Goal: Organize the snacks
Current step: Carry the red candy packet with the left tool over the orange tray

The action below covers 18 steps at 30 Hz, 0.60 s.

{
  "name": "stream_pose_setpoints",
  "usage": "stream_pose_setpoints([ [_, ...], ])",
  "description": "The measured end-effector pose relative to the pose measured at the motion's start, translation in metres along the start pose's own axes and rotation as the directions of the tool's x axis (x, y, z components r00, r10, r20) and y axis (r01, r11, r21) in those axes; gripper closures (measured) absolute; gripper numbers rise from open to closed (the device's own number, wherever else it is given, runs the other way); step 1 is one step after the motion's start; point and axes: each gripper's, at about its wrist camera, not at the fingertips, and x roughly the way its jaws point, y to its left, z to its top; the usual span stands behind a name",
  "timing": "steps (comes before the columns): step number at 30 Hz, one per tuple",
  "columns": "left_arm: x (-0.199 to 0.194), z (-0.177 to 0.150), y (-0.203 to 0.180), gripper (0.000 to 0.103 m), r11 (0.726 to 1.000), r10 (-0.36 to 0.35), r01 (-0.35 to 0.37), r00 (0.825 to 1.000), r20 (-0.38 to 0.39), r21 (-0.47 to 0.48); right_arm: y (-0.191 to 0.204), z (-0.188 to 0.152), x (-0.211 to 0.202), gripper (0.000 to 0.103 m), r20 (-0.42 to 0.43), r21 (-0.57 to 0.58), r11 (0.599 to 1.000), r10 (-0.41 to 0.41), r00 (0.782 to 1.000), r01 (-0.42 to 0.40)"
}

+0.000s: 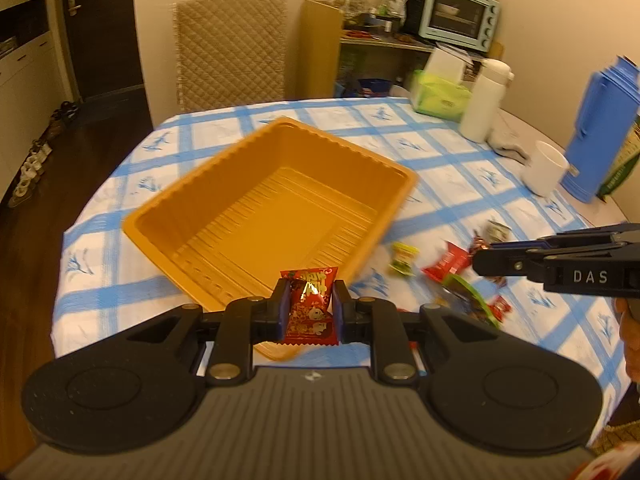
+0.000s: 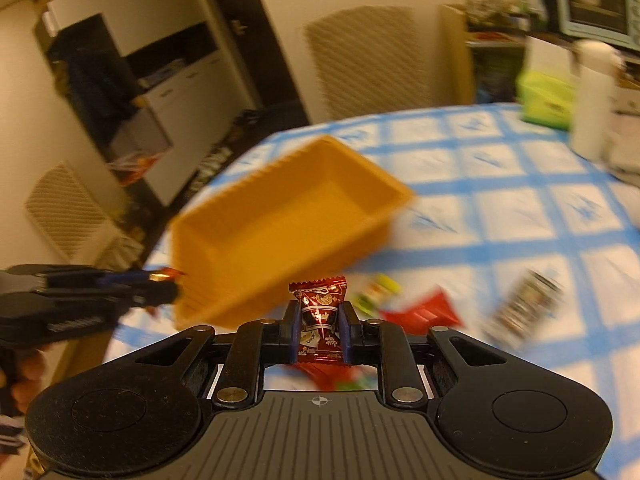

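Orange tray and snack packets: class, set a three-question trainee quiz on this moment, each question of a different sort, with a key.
1. True or false: the orange tray already holds several snacks.
2. What does the left gripper grip? A) red packet B) white mug C) nothing
3. Fill in: the right gripper is shut on a dark red ____.

Key
1. False; its floor is bare.
2. A.
3. Candy, clamped between the pads, with loose snacks left on the checked tablecloth.
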Motion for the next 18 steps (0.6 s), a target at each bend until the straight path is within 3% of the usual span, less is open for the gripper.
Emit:
stream_pose_setpoints([
  [8,0.015,0.019,0.034,0.084,0.998,0.043,-0.043,0.999,-0.002,-0.034,0.05,0.036,0.053,0.083,-0.006,-0.067,0.996,0.065,0.998,-0.066],
  [18,0.052,0.036,0.067,0.084,0.997,0.053,-0.054,0.998,-0.029,-0.051,0.065,0.053,0.114,0.083,-0.047,-0.085,0.996,0.02,0.999,-0.024],
])
